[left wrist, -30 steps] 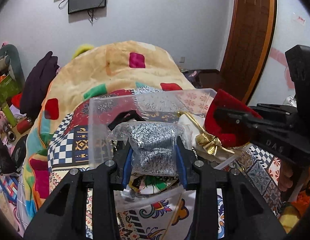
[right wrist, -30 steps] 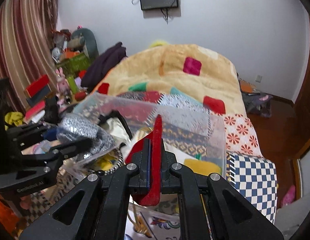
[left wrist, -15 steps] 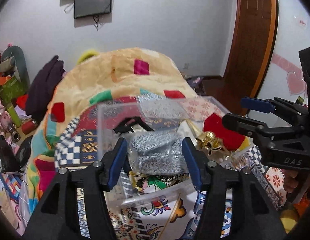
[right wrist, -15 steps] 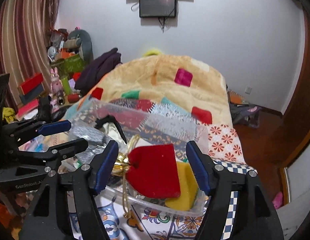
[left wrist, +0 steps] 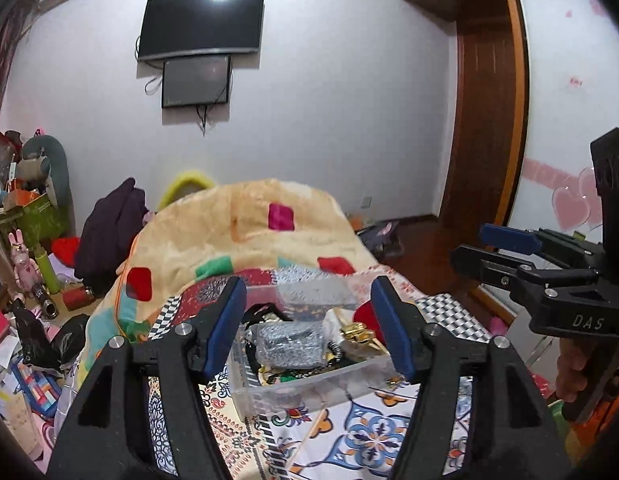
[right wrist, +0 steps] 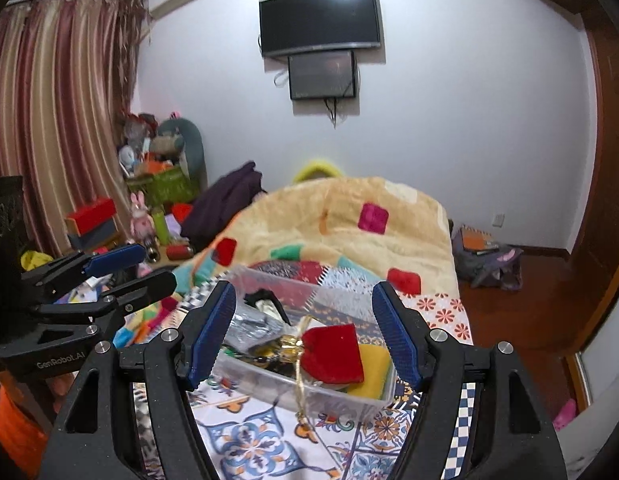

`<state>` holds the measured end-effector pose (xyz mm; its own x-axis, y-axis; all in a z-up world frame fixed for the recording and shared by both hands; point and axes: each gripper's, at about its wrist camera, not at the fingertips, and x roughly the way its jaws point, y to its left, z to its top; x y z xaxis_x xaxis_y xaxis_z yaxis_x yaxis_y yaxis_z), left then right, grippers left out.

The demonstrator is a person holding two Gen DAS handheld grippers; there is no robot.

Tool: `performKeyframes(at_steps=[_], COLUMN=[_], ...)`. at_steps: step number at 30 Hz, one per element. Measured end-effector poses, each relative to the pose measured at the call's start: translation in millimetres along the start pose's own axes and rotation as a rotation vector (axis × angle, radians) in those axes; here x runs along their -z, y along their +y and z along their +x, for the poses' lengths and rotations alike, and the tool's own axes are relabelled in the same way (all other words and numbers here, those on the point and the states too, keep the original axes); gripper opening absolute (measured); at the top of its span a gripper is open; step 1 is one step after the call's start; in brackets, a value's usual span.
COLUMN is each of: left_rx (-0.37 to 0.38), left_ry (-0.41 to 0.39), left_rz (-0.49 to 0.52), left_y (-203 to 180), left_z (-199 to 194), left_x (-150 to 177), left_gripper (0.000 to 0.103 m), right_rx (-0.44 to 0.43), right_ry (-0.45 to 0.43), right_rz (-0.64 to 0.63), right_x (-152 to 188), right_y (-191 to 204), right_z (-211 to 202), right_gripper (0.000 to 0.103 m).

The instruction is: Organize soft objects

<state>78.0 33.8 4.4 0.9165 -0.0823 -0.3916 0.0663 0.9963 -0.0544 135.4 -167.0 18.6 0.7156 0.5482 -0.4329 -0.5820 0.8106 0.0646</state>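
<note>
Grippers [left wrist: 309, 328] [right wrist: 303, 334] raised over bin [right wrist: 269, 382] (jaws spread)

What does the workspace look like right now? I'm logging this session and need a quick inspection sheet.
Surface: bed with patterned bedspread.
Job's things: clear plastic bin holding red pouch, silver packet, yellow pad; gold ribbon drapes over the rim.
Clutter: dark clothes, toys and boxes at left.
Grippers: left gripper and right gripper open, empty, above the bin.
Cables: wires dangle under the wall screens.
Surroundings: striped curtain, wooden door.
</note>
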Motion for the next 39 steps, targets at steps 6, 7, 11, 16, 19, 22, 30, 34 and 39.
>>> performKeyframes(at_steps=[6, 7, 11, 16, 19, 22, 30, 34, 39], left_rx=[0.009, 0.009, 0.014, 0.006, 0.002, -0.003, -0.01, -0.009, -0.017], left_ry=[-0.061, -0.066, -0.077, -0.082, -0.08, -0.079, -0.077, -0.076, -0.079], left_rz=[-0.008, -0.011, -0.033, -0.032, -0.026, -0.019, -0.006, -0.006, 0.005], left_y=[-9, -9, -10, -10, -12, -13, -15, -16, -17], left_z=[-32, -36, -45, -45, -43, -43, -41, -40, -42], left_x=[1, 2, 9, 13, 16, 18, 20, 20, 21], left_gripper=[0.082, 0.085, 0.092, 0.096, 0.096, 0.096, 0.097, 0.097, 0.098], right_rx=[-0.008, -0.004, -0.002, 0.018, 0.022, 0.018, 0.017, 0.015, 0.014], right_ry=[-0.054, -0.064, -0.084, -0.117, -0.117, -0.112, -0.109, -0.111, -0.113], right_rz=[0.012, 0.009, 0.004, 0.011, 0.011, 0.016, 0.022, 0.024, 0.023], right_x=[4, 5, 8, 18, 22, 24, 29, 30, 30], right_y=[6, 7, 9, 10, 11, 10, 8, 8, 9], right_z=[-24, -26, -30, -35, -36, -34, -37, -39, -41], right_gripper=[0.083, 0.083, 0.085, 0.099, 0.099, 0.099, 0.099, 0.099, 0.099])
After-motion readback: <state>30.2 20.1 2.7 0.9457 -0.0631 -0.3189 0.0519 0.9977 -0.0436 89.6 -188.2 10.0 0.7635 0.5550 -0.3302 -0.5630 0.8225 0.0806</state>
